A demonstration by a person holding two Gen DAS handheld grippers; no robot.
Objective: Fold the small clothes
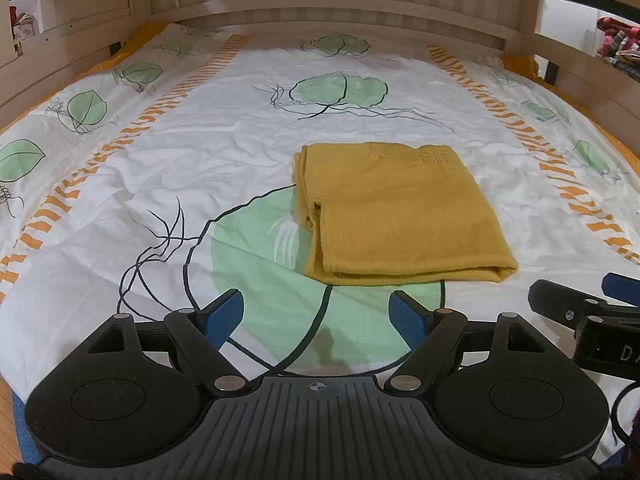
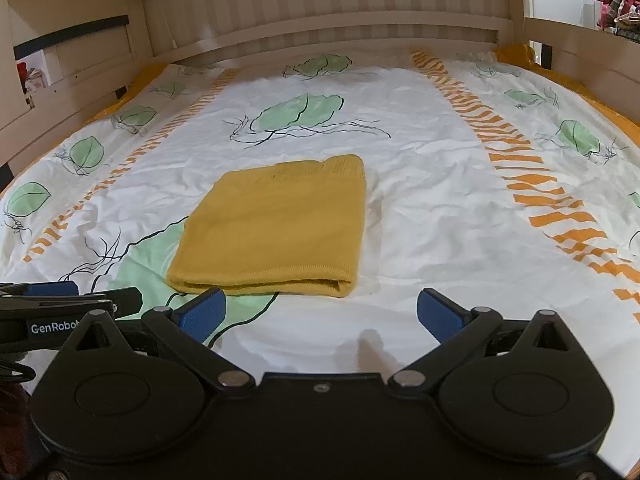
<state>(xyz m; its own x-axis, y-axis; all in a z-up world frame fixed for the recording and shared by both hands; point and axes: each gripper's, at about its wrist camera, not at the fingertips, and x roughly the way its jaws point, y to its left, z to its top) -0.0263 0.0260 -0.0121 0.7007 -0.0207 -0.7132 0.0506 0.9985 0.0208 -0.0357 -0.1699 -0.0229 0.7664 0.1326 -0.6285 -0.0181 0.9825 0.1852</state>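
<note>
Mustard knit garment (image 1: 400,212) lies folded mid-bed (image 1: 200,152), long axis toward headboard (image 1: 320,20), fold nearest; left gripper (image 1: 318,316) spread, empty. Right view: garment (image 2: 276,224) flat; right gripper (image 2: 320,314) spread, clear.

Folded mustard knit garment (image 1: 400,212) on leaf-print bedsheet (image 1: 240,128); left gripper (image 1: 318,316) open, empty, near it

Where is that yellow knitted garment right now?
The folded yellow garment lies on the leaf-print bedsheet, partly over a large green leaf, ahead of both open tools, left and right, touching neither.
</note>
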